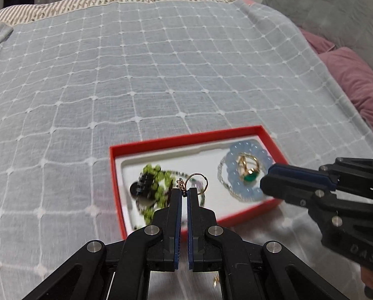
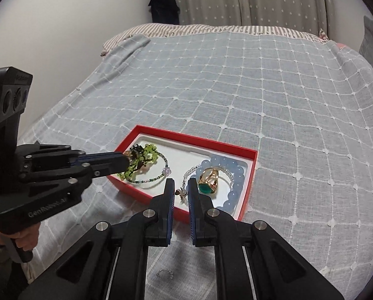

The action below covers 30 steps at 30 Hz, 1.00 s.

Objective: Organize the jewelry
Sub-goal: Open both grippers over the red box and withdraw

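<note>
Black linkage fingers, blue pads, silver screws (white "GenRobot.AI" lettering)

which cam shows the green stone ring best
The right wrist view: the gold ring with the green stone is sharp and unobstructed, lying within the blue bead bracelet in the red box. The left wrist view shows it too, but blurred.

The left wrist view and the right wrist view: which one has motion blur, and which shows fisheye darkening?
Left wrist view: the red box and green beads are smeared. Right wrist view: sharper, with dark corners and a curved bedspread grid.
</note>
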### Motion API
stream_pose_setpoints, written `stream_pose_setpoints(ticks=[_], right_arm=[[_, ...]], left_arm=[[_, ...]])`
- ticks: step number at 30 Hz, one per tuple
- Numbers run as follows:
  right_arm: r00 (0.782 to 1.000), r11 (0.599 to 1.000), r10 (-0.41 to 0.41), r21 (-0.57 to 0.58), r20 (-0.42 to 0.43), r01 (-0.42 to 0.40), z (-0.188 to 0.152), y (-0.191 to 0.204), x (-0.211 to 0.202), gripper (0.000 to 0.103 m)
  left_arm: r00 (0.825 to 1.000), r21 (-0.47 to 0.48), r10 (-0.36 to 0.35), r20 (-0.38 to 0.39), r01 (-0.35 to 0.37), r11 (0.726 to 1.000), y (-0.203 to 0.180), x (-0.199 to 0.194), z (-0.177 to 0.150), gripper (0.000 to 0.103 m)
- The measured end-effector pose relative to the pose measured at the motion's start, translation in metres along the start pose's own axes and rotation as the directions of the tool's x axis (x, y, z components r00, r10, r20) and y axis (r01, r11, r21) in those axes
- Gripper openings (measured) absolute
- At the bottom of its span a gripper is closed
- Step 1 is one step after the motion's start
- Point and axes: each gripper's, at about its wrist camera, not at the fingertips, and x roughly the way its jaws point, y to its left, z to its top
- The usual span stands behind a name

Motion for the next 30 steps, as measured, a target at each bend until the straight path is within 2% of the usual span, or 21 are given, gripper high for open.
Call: stream_pose_setpoints(ticks=[16, 17, 19, 21, 24, 30], right_arm=[[1.0, 0.999, -0.019, 0.033, -0.002, 0.019, 0.008, -0.005, 0.017, 0.014], [1.0, 0.999, -0.023, 0.035, -0.001, 0.023, 0.008, -0.005, 0.017, 0.017], [1.0, 0.999, -0.023, 0.048, 0.006, 0.022, 0.009, -0.006, 0.015, 0.037], [1.0, 0.997, -0.014, 0.071, 0.022, 0.013, 0.009, -0.009, 0.011, 0.047], [0.999, 0.996, -0.018, 0.093, 0.029, 0.015, 0.01, -0.013, 0.006, 0.047], [0.999, 0.988, -0.032, 0.15, 0.03, 0.027, 0.003, -0.024, -0.011, 0.047]], left_arm=[[0.999, -0.003, 0.048, 0.0, -0.048, 0.999, 0.005, 0.011, 0.001, 0.0], [0.999, 0.0, 0.049, 0.0, -0.049, 0.999, 0.005, 0.011, 0.001, 0.002], [0.999, -0.005, 0.047, 0.001, -0.047, 0.999, 0.006, 0.011, 0.001, 0.006], [0.999, -0.008, 0.045, 0.003, -0.045, 0.999, 0.007, 0.009, 0.001, 0.01], [0.999, -0.017, 0.046, 0.018, -0.046, 0.999, 0.011, 0.002, 0.002, 0.015], [0.996, -0.026, 0.068, 0.059, -0.066, 0.997, 0.021, -0.022, -0.002, 0.034]])
